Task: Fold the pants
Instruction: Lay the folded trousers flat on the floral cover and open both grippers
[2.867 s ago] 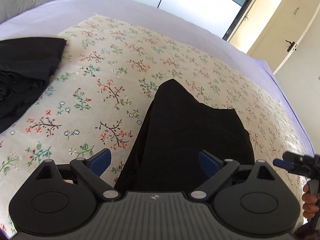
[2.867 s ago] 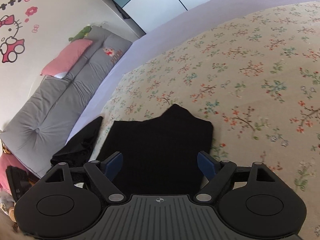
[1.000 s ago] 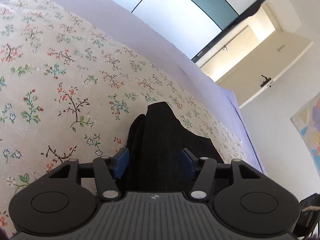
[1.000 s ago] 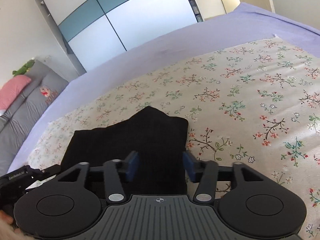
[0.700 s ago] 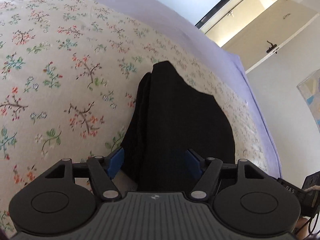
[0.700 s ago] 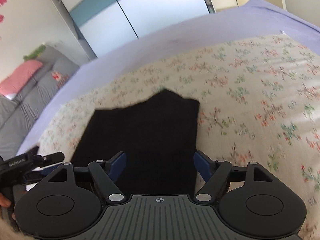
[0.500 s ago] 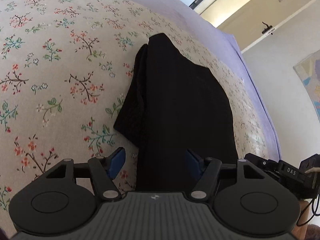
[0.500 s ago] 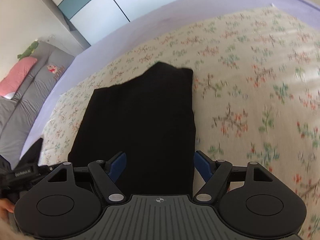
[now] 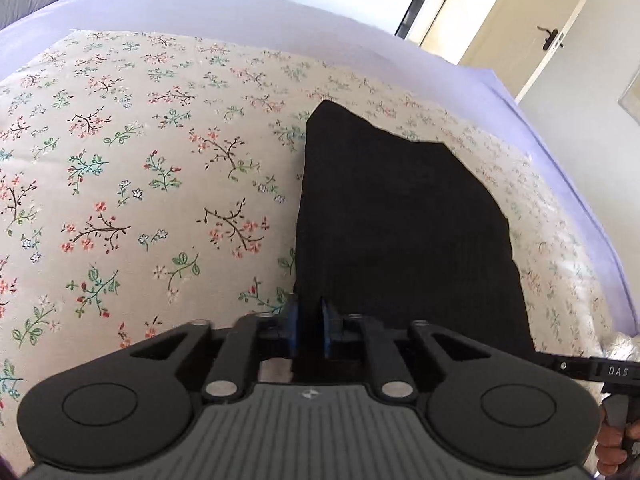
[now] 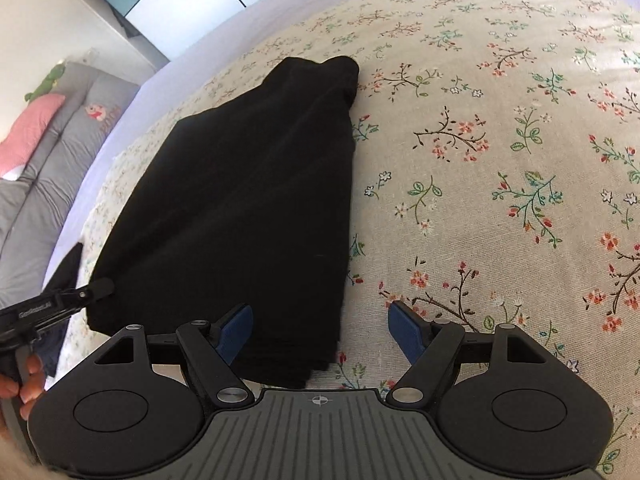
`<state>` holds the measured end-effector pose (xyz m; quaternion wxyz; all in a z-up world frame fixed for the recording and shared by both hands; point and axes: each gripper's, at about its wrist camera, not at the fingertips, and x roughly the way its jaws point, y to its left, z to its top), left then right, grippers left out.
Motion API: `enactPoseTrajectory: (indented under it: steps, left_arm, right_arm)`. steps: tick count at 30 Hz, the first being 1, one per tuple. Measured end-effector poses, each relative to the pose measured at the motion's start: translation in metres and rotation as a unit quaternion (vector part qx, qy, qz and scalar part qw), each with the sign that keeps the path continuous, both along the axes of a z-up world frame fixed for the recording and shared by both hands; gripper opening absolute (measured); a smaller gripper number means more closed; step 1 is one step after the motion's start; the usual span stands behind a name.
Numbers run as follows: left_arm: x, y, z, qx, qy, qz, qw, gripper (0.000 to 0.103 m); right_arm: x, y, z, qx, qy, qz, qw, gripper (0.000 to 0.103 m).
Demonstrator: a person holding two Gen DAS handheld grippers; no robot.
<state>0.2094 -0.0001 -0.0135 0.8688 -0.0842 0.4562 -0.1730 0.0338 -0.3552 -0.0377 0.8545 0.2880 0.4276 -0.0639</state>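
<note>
Now the left claw [image 9: 308, 330] is closing its blue pads [image 9: 291, 330] narrowly on the near left corner of the folded black fabric pants [image 9: 400, 232], and the cloth edge is sitting between them, the pads appearing to press on it. Those pants are lying flat on the cream floral bedspread [image 9: 140, 200], which is covering a bed with a lilac sheet [image 9: 240, 12]. At the far right of the left wrist view, part of the other claw's black frame and a hand's fingers [image 9: 616, 448] are showing. In the right wrist view, a grey padded cushion [image 10: 44, 152] with a pink pillow [image 10: 28, 124] is lying at the left. Further right, the right claw [image 10: 320, 330] is standing wide, straddling the near right corner of the pants [image 10: 248, 200] without its pads pressing on the cloth.
</note>
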Motion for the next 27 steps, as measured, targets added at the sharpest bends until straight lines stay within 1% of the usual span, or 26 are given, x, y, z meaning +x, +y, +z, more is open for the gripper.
enactPoseTrajectory:
  steps: [1,3,5,8,11,14,16,18,21,24,27]
  left_arm:
    - [0.0,0.001,0.002,-0.003,-0.013,0.004,0.9999,0.067]
    - [-0.001,0.003,0.006,-0.002,-0.037,0.011,0.9993,0.085]
    - [-0.004,0.004,0.011,-0.004,-0.057,0.024,0.9981,0.092]
    - [-0.009,-0.002,0.018,-0.009,-0.072,0.018,0.9972,0.103]
    - [-0.019,-0.017,0.02,0.014,-0.096,-0.002,0.9953,0.103]
    - [-0.032,-0.028,0.021,0.036,-0.109,-0.013,0.9933,0.103]
    - [-0.042,-0.032,0.021,0.051,-0.108,-0.009,0.9928,0.103]
    - [-0.052,-0.034,0.021,0.06,-0.108,-0.009,0.9922,0.103]
    - [-0.065,-0.035,0.024,0.074,-0.105,0.005,0.9917,0.103]
    - [-0.08,-0.036,0.027,0.079,-0.098,0.008,0.992,0.103]
    - [-0.094,-0.036,0.025,0.082,-0.084,0.02,0.9929,0.103]
  right_arm:
    - [0.0,0.0,0.0,-0.001,0.0,0.001,1.0,0.076]
    - [-0.001,-0.001,0.001,0.003,-0.001,0.001,1.0,0.076]
    - [-0.001,-0.005,0.001,0.009,-0.003,-0.003,1.0,0.076]
    - [0.0,-0.007,0.004,0.01,-0.007,-0.012,1.0,0.076]
    - [0.0,-0.006,0.009,0.007,-0.017,-0.015,1.0,0.076]
    - [0.0,0.0,0.015,-0.02,-0.023,-0.01,0.999,0.076]
    - [-0.003,0.007,0.02,-0.049,-0.028,-0.011,0.998,0.076]
    - [-0.009,0.013,0.024,-0.071,-0.032,-0.017,0.997,0.084]
    - [-0.017,0.022,0.035,-0.1,-0.04,-0.029,0.994,0.088]
    - [-0.027,0.035,0.047,-0.134,-0.052,-0.031,0.989,0.093]
    - [-0.037,0.051,0.053,-0.17,-0.058,-0.026,0.983,0.096]
